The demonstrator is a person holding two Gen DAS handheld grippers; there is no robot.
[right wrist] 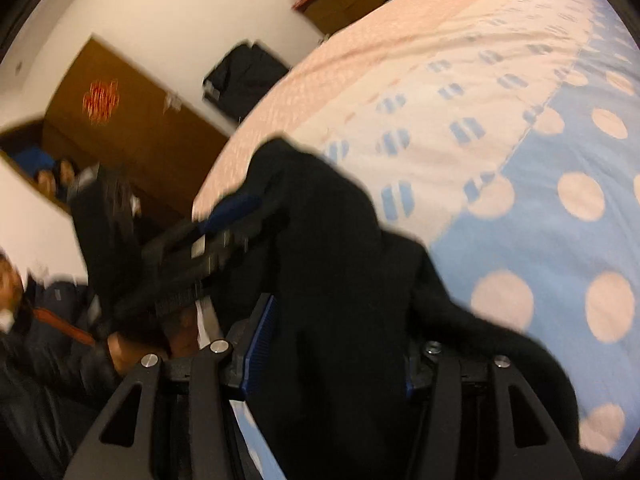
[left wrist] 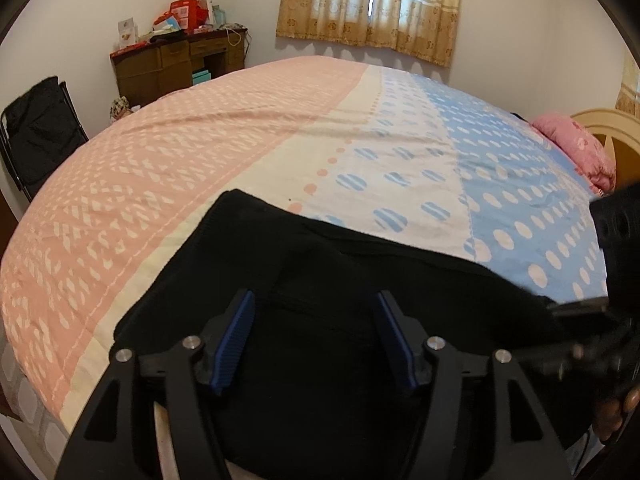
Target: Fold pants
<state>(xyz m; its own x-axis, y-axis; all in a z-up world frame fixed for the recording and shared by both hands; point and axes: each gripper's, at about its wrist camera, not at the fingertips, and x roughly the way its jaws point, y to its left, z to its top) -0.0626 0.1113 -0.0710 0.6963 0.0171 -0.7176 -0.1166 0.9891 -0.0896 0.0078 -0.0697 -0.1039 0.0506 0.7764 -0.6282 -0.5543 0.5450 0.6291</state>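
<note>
Item: black knit pants (left wrist: pixel 320 264), mid-fold, at the near edge of the bed.
Left gripper (left wrist: pixel 314 336) spread above the cloth, pinching nothing; right gripper (right wrist: pixel 332 356) bunches fabric between its pads (pressure unclear). Beyond, pink-and-blue dotted quilt (left wrist: pixel 248 148). Next, probably: lay the raised part flat.

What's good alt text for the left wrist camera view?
Open left gripper hovers over black fabric pants spread on a pink, cream and blue dotted bedspread; behind it stand a cluttered brown wooden desk and beige patterned curtains.
</note>
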